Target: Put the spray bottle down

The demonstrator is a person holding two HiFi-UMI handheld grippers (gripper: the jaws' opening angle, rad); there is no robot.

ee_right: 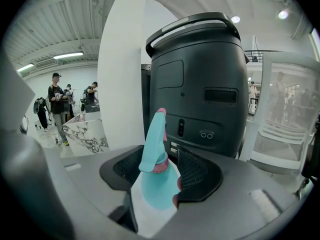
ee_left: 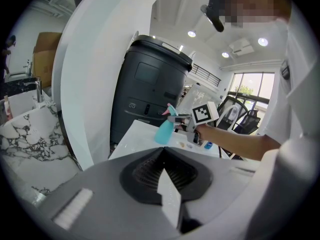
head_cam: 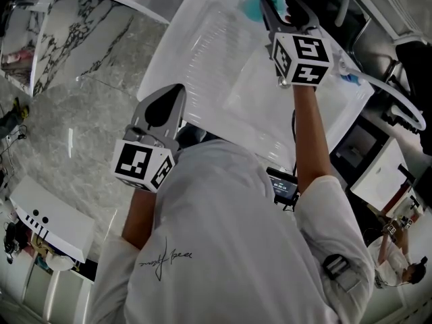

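Observation:
A teal spray bottle (ee_right: 155, 184) with a pink collar stands upright on the white table (head_cam: 216, 59), between the jaws of my right gripper (ee_right: 160, 156). The jaws stand wide. The bottle sits close to the right pad, with a gap showing on the left side. From the left gripper view the bottle (ee_left: 164, 131) rests on the table's far part, in front of the right gripper (ee_left: 182, 119). In the head view the bottle (head_cam: 260, 4) is at the top edge, by the right gripper (head_cam: 280, 2). My left gripper (ee_left: 162, 151) hangs shut and empty over the table's near edge (head_cam: 169, 93).
A tall dark grey machine (ee_right: 200, 84) stands just behind the bottle, with a white pillar (ee_right: 122, 69) to its left. A marble counter (head_cam: 88, 133) lies left of the table. Small items, one blue (ee_left: 208, 145), lie on the table. Several people (ee_right: 57, 104) stand far off.

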